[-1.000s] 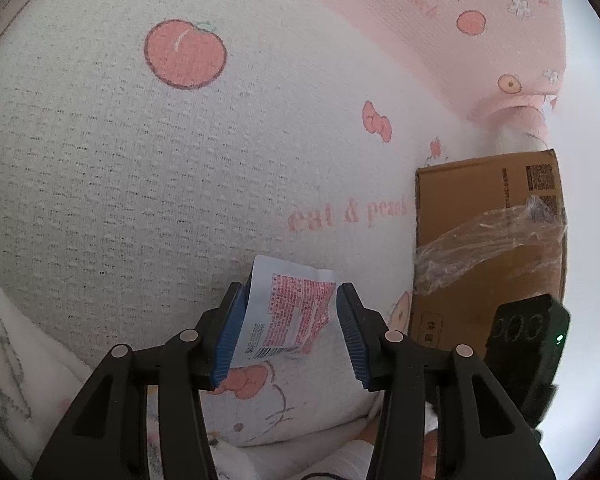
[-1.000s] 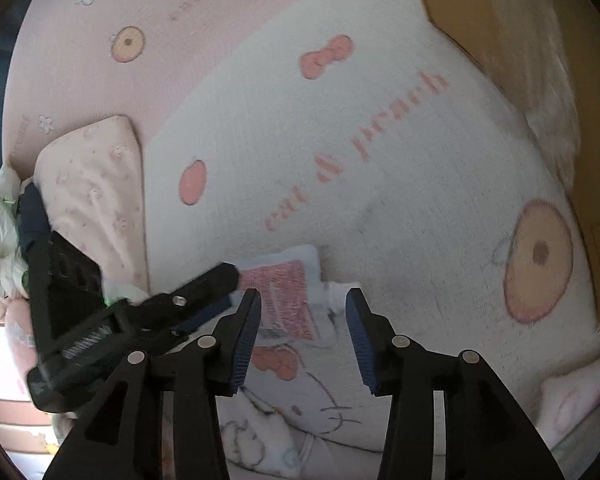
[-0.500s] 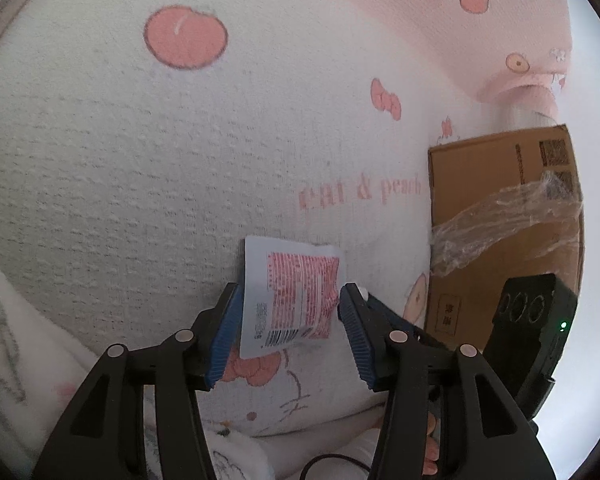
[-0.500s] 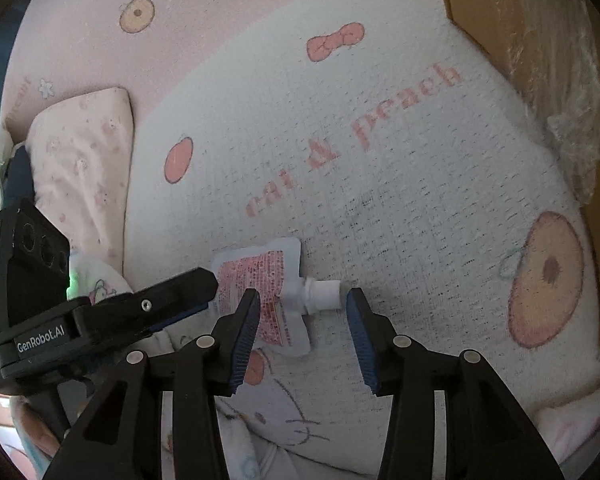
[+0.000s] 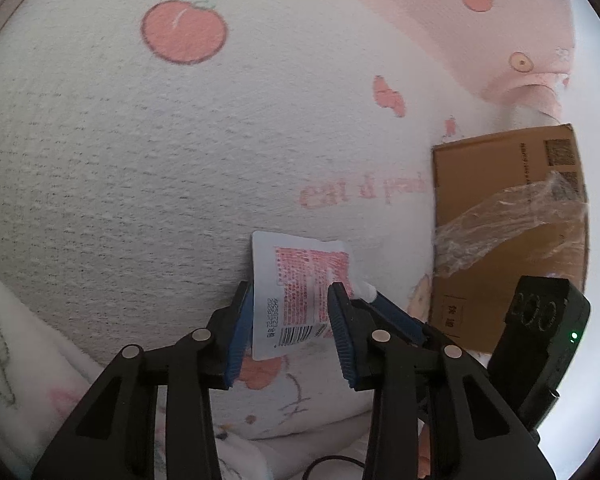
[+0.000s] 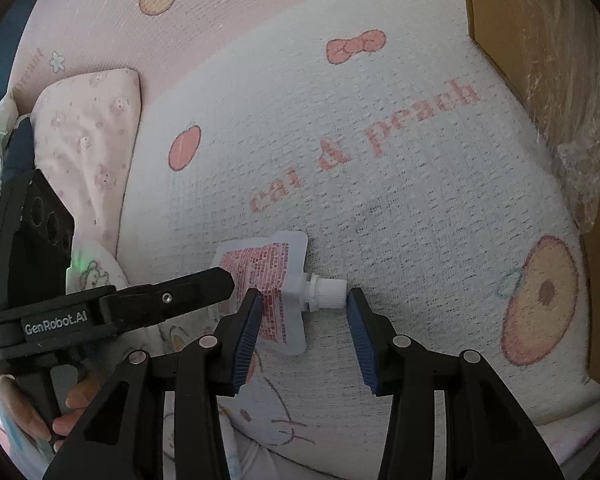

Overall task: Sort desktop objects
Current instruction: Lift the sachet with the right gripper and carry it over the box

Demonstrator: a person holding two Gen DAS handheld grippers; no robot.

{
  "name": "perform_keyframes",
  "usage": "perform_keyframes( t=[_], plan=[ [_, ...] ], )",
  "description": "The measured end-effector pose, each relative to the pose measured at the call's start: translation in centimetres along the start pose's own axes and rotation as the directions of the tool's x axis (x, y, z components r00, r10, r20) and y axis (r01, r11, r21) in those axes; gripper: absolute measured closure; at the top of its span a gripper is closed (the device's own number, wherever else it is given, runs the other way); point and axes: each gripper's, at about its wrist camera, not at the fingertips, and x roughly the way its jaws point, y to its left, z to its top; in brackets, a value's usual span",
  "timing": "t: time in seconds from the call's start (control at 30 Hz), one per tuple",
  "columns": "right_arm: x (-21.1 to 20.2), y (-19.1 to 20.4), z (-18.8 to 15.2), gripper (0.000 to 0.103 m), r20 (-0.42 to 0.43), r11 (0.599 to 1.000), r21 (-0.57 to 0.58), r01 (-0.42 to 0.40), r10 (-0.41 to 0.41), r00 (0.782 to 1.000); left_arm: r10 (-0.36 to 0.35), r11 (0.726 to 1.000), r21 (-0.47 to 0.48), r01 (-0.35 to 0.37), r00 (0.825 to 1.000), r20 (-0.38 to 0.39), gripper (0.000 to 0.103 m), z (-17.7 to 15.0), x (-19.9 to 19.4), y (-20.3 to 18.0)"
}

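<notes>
Bedding in a waffle-weave blanket (image 5: 148, 168), white, printed with peaches, bows and "cat & peach" lettering, is spread under both tools. A brown cardboard box (image 5: 500, 184), draped with crinkled clear plastic film (image 5: 512, 220), is seen at the blanket's edge. A flat white spout pouch (image 6: 276, 280), printed with a red text panel and a barcode, is lying on the blanket, its ribbed white cap (image 6: 328, 294) pointing toward the box.

The left claw (image 5: 290, 320) has just been narrowed around the pouch's lower end, where half a second earlier it stood wider; its blue ribbed pads are seen at the two edges, though a firm pinch cannot be confirmed. The right claw (image 6: 302, 312) is held apart, unclenched, bracketing cap and neck without touching. A pickup for sorting appears imminent.
</notes>
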Motion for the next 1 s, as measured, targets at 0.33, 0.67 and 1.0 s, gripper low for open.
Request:
perform_keyframes(
  t=[0.33, 0.67, 1.0],
  plan=[
    [-3.6, 1.6, 0.7, 0.061, 0.064, 0.998, -0.069, 0.004, 0.000, 0.998, 0.026, 0.991, 0.127, -0.040, 0.993, 0.112, 0.062, -0.6, -4.0, -3.6],
    [-7.8, 4.1, 1.2, 0.061, 0.136, 0.991, -0.135, -0.008, 0.026, 0.990, 0.022, 0.981, 0.182, -0.063, 0.976, 0.217, 0.062, -1.3, -9.1, -6.3],
    [-11.0, 5.7, 0.6, 0.061, 0.180, 0.984, -0.180, -0.012, 0.045, 0.983, 0.078, 0.961, 0.233, -0.150, 0.952, 0.295, 0.062, -2.5, -11.9, -9.8]
  ],
)
